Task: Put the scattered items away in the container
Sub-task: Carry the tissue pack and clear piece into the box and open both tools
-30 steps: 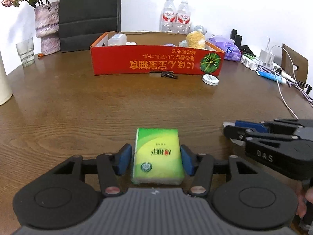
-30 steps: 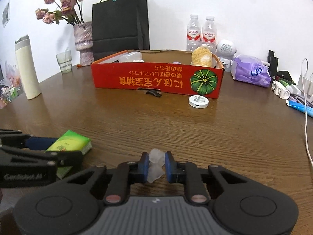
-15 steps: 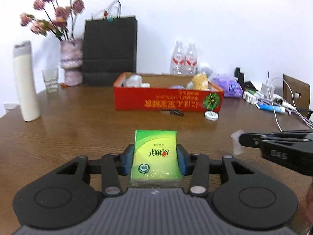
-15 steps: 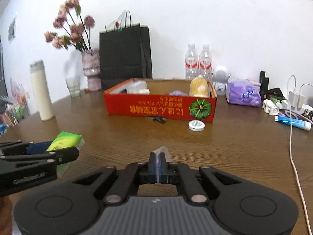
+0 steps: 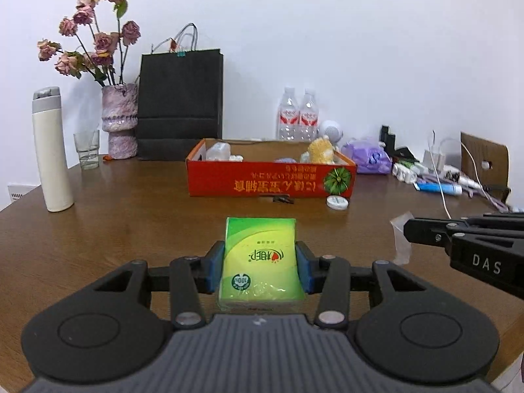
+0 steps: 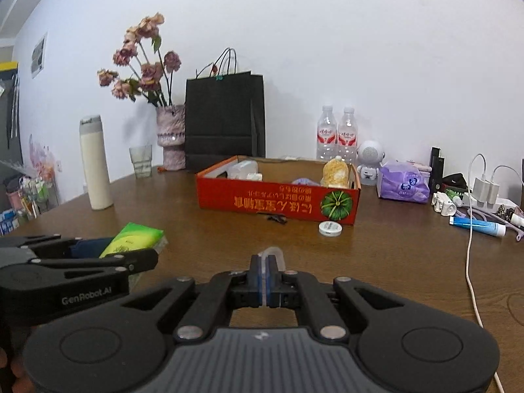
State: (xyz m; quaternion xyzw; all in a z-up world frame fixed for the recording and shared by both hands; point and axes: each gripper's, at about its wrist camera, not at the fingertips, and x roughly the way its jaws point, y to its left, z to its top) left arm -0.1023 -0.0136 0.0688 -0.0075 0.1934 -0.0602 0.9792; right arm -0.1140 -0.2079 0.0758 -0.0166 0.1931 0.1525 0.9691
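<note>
Clear plastic scrap (image 6: 274,255), mostly hidden, sits pinched in your right gripper (image 6: 264,270); your left gripper (image 5: 260,262) clamps the green tissue pack (image 5: 260,258).

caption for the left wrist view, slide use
Left gripper clamps a green tissue pack above the table, facing the red box.

Table (image 5: 131,229): wood-grain, satin. Tissue pack (image 5: 261,258): glossy plastic film. Red box (image 5: 268,181): matt cardboard. Black bag (image 5: 180,98): matt paper.

Along the table's (image 5: 131,216) far edge you have a black paper bag (image 5: 180,104) and a vase of dried roses (image 5: 119,119). A white flask (image 5: 52,150) stands near its left edge, two water bottles (image 5: 299,119) behind.
</note>
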